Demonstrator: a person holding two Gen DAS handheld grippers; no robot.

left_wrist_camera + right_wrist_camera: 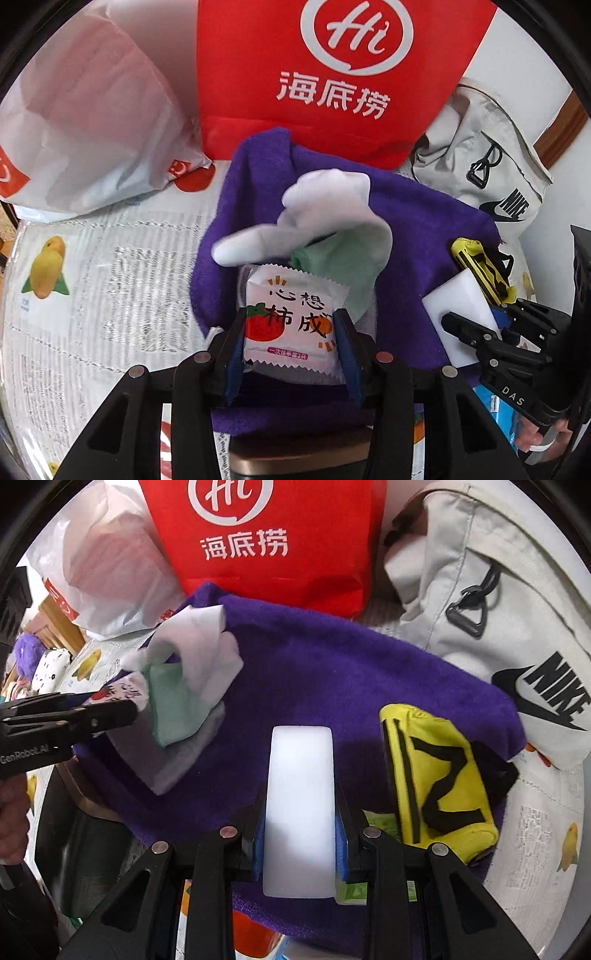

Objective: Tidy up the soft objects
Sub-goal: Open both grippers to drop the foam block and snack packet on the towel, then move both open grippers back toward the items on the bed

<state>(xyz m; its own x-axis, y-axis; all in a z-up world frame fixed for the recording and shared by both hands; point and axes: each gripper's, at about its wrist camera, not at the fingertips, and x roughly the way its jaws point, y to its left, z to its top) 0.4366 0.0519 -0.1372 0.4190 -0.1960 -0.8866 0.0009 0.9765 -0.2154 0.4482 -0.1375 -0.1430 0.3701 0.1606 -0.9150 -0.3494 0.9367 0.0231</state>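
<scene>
My left gripper (291, 332) is shut on a white sachet (291, 325) printed with red fruit and Chinese characters, held over a purple towel (424, 225). A white and mint-green sock (332, 236) lies on the towel just beyond the sachet. My right gripper (300, 812) is shut on a white sponge block (300, 805), which also shows at the right of the left wrist view (461, 314). In the right wrist view the purple towel (332, 672) spreads under the block, the sock (184, 686) lies at its left with the left gripper (136, 701) beside it.
A red bag (332, 81) stands behind the towel, a white plastic bag (92, 122) at the left, a grey Nike bag (498, 609) at the right. A yellow pouch (436, 775) lies on the towel's right edge. A green packet (376, 823) lies under the right gripper.
</scene>
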